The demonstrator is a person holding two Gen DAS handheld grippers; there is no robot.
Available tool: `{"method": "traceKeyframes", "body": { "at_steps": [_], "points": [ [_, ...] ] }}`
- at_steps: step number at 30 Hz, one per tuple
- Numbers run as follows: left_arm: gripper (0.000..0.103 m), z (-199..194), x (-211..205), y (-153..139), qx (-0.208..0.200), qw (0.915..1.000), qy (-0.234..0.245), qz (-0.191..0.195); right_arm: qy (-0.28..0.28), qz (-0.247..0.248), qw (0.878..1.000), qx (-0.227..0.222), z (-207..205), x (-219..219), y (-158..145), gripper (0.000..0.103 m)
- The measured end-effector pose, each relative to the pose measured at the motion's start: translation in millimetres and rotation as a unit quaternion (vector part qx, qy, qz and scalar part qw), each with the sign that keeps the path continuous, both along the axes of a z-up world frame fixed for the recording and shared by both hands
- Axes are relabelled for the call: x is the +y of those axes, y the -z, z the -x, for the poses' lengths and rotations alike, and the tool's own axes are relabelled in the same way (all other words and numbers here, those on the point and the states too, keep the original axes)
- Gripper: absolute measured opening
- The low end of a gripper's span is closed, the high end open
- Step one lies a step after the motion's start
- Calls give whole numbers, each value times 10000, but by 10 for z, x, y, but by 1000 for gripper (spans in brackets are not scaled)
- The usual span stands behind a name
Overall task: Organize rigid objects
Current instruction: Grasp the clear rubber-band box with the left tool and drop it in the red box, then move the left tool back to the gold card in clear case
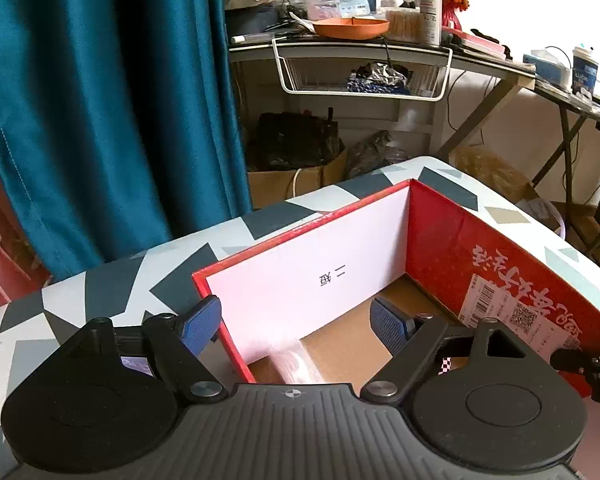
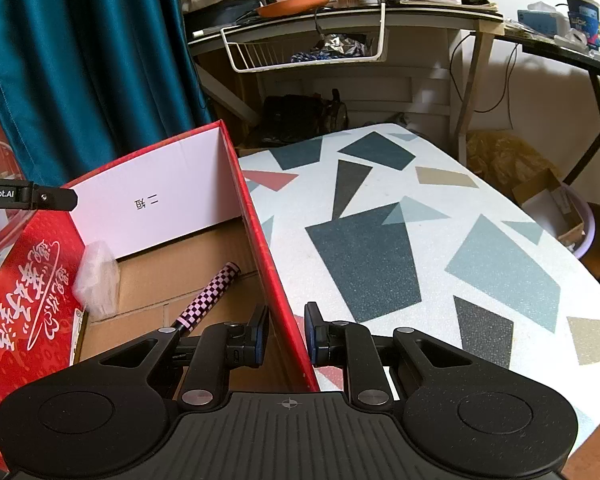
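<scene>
The patterned table [image 2: 400, 240] fills the right and centre of the right wrist view, its top bare on that side, so what is being tidied seems already gathered into the red cardboard box [image 1: 432, 236] that stands on it. The box is open at the top with white inner walls and a brown floor, which makes it the likely collecting bin for the rigid objects. In the right wrist view its right-hand wall runs down the middle of the frame into the right gripper [image 2: 286, 334]: one pad sits inside the box, the other outside, drawn narrow on the red wall, so I judge this hand is steadying the box while the other works. On the box floor, in the lower left of that view, lies a pink-and-black checkered stick [image 2: 210, 300], perhaps a pen, slanting toward the pinched wall; a crumpled clear plastic wrapper [image 2: 96, 276] sits against the left wall

The left gripper [image 1: 296, 330] is at the bottom of its own view, jaws wide and nothing between them that I can see; one blue pad [image 1: 202, 326] hangs outside the box's left wall, the other over the floor inside. A corner of the wrapper shows below them
</scene>
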State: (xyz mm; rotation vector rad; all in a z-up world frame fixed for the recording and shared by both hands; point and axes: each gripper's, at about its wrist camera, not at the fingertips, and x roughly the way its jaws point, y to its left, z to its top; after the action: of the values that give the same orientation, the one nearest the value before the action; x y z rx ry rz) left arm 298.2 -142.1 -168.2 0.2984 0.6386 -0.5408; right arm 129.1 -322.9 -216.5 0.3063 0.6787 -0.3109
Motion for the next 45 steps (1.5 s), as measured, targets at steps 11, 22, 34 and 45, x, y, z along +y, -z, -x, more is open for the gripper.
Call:
{"method": "traceKeyframes", "body": {
  "at_steps": [11, 22, 34, 45],
  "points": [
    [84, 205, 623, -202, 131, 9943, -781, 715, -8, -7, 10000, -3, -4, -5, -3, 18],
    [86, 716, 1348, 332, 1165, 9643, -2333, 464, -1, -94, 10000, -12, -5, -28, 7, 17],
    [86, 1036, 1438, 880, 2212, 9377, -2678, -119, -20, -83, 10000, -6, -3, -25, 8, 17],
    [58, 1181, 1301, 815, 1845, 9519, -2418, -381, -38, -44, 10000, -17, 1, -18, 4, 17]
  ]
}}
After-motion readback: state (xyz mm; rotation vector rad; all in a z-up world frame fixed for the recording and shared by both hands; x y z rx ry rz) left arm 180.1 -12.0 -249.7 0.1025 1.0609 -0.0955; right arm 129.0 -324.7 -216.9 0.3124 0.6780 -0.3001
